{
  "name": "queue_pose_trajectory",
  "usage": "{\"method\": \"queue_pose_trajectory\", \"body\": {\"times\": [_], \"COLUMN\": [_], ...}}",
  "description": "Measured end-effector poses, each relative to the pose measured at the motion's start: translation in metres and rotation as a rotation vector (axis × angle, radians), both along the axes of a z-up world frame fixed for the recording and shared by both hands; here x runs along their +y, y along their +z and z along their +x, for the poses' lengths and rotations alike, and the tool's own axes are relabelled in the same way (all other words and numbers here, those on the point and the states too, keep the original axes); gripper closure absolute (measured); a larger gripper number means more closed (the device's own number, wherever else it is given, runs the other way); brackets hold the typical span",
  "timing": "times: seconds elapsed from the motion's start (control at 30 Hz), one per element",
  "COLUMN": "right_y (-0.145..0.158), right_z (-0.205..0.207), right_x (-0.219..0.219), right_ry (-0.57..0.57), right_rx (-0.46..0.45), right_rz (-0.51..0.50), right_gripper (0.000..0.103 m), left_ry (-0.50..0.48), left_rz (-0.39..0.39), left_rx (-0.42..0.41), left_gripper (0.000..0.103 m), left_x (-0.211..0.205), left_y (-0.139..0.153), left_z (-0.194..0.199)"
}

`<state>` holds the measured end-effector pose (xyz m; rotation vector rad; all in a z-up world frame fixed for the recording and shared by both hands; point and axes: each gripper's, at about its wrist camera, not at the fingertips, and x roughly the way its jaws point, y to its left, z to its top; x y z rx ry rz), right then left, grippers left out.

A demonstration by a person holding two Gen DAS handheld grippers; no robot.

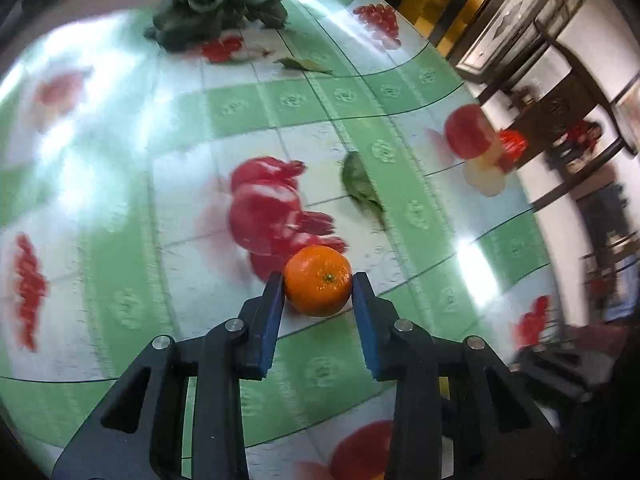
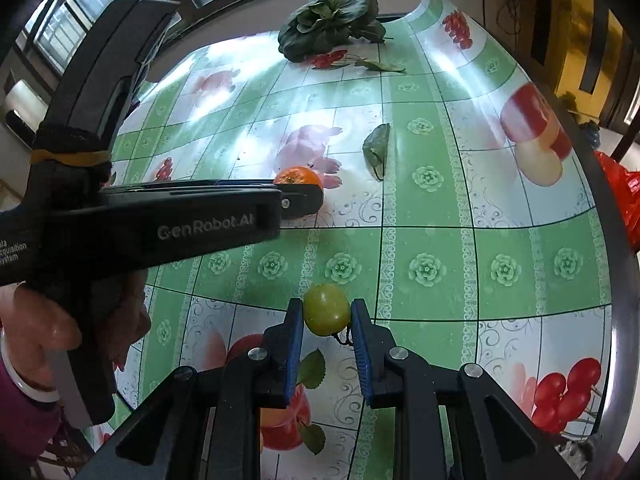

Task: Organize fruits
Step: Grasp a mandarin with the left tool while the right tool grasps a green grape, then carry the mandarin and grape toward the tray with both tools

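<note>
An orange (image 1: pixel 318 280) sits between the blue pads of my left gripper (image 1: pixel 319 286), which is shut on it just above the tablecloth. The orange also shows in the right wrist view (image 2: pixel 298 177), with the left gripper's fingertips (image 2: pixel 304 199) around it. My right gripper (image 2: pixel 326 312) is shut on a small green fruit (image 2: pixel 327 309) near the table's front.
The table (image 2: pixel 432 264) has a glossy green and white cloth with printed fruit. A bunch of leafy greens (image 2: pixel 330 20) lies at the far edge. Loose leaves (image 2: pixel 377 150) lie mid-table and further back (image 2: pixel 380 66). A red bag (image 2: pixel 620 196) hangs off the right edge.
</note>
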<state>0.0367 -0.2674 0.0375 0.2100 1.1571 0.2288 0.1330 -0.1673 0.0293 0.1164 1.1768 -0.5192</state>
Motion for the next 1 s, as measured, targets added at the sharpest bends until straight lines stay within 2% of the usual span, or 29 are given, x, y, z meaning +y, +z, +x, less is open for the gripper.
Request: {"method": "queue_pose_trajectory", "body": {"times": [0.1, 0.3, 0.47, 0.67, 1.0], "right_y": [0.005, 0.018, 0.023, 0.036, 0.052], "right_z": [-0.003, -0.007, -0.009, -0.015, -0.032], "right_x": [-0.001, 0.003, 0.018, 0.041, 0.063], "right_ry": [-0.004, -0.003, 0.031, 0.090, 0.159], "right_rx": [-0.009, -0.028, -0.025, -0.037, -0.048], "right_rz": [-0.002, -0.001, -0.009, -0.024, -0.050], "right_gripper": [0.080, 0.080, 0.080, 0.080, 0.080], "left_ry": [-0.006, 0.057, 0.128, 0.187, 0.220], "left_rz": [0.034, 0.038, 0.045, 0.048, 0.050], "left_rx": [-0.021, -0.045, -0.020, -0.035, -0.100], "left_gripper": [0.070, 0.070, 0.070, 0.070, 0.070], "left_x": [0.002, 0.031, 0.062, 0.093, 0.108], "left_y": [0.002, 0.017, 0.023, 0.037, 0.060], "left_z": [-0.009, -0.026, -0.047, -0.077, -0.111]}}
